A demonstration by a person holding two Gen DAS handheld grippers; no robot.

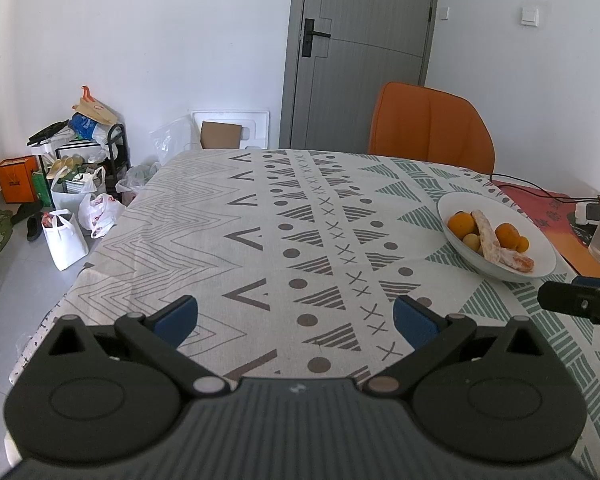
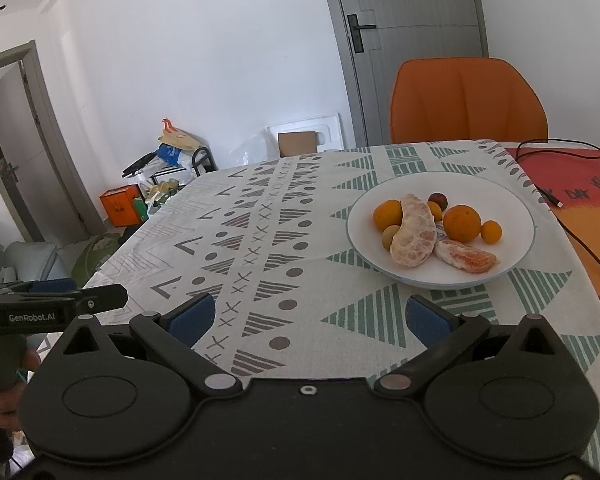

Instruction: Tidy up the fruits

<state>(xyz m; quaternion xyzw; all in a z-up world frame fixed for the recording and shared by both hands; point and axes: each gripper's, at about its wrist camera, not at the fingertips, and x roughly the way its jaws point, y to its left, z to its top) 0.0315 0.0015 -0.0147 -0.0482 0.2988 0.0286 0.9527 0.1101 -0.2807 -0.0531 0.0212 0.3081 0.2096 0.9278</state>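
Blue pads frame my view: my left gripper (image 1: pixel 295 318) and right gripper (image 2: pixel 307 319) both hang spread wide and empty above the patterned tablecloth (image 2: pixel 260 248). Just ahead of the right one I see the white plate (image 2: pixel 512 208) holding the fruits (image 2: pixel 414 236), peeled segments among small oranges. Beyond stands an orange chair (image 2: pixel 468 100).

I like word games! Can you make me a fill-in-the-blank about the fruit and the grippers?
1. All the fruit lies in a white ____ on the table.
2. The chair behind the table is ____.
3. Both the left gripper and the right gripper have jaws that are ____ and hold nothing.
4. The biggest peeled segment lies next to a smaller ____ one.

Missing words: bowl; orange; open; peeled
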